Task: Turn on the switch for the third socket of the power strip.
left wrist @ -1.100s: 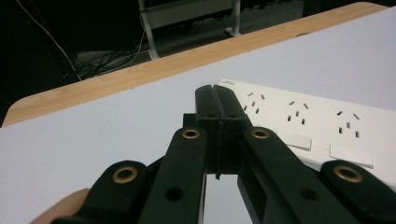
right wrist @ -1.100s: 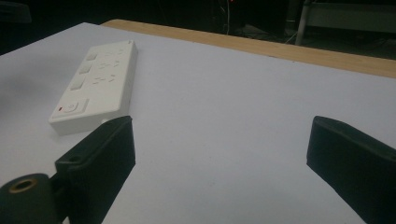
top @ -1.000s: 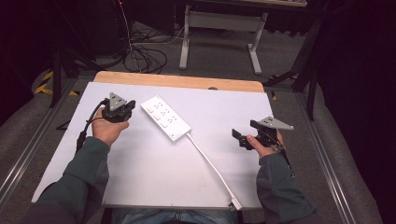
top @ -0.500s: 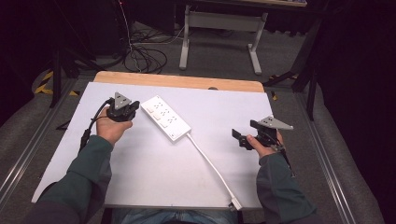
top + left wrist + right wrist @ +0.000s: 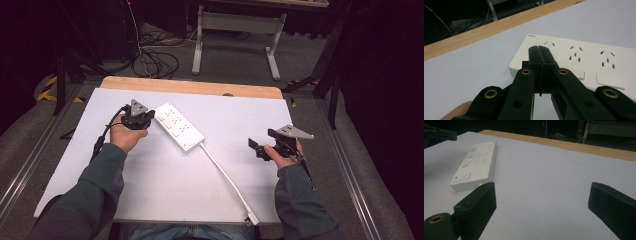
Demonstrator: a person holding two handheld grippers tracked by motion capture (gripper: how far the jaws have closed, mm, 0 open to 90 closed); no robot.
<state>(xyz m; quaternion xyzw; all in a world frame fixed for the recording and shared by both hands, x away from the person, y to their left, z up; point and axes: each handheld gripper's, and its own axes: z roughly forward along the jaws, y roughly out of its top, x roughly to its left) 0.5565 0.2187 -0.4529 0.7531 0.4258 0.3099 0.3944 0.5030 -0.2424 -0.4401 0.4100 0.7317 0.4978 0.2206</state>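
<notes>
- White power strip (image 5: 178,126) lying flat on the white tabletop (image 5: 165,185), running diagonally from far left toward near right in the high view, nearer the left half of the table.
- Showing three socket groups along its top in the left gripper view (image 5: 584,60), each with a flat rocker switch beside it.
- Trailing a white cord (image 5: 227,181) from its near end, crossing the tabletop to a plug end at the near edge of the table.
- Resting well inside the wooden strip (image 5: 190,87) bordering the far edge of the tabletop.
- Left gripper (image 5: 141,119) hovering at the far left end of the power strip, held in the left hand (image 5: 126,137), black cable looping off to the left.
- Jaws pressed together with nothing between them, tips poised over or against the corner of the strip in the left gripper view (image 5: 541,53); contact too hard to judge.
- Right gripper (image 5: 257,148) sitting well apart from the power strip, near the right edge of the table, held in the right hand (image 5: 281,156).
- Jaws standing wide apart in the right gripper view (image 5: 544,195), bare tabletop showing between them, pointing roughly toward the strip's near end (image 5: 475,166).
- Dark green sleeves (image 5: 97,185) covering both forearms, entering from the bottom of the high view.
- Grey floor (image 5: 225,55) beyond the table carrying tangled black cables and a metal frame leg.
</notes>
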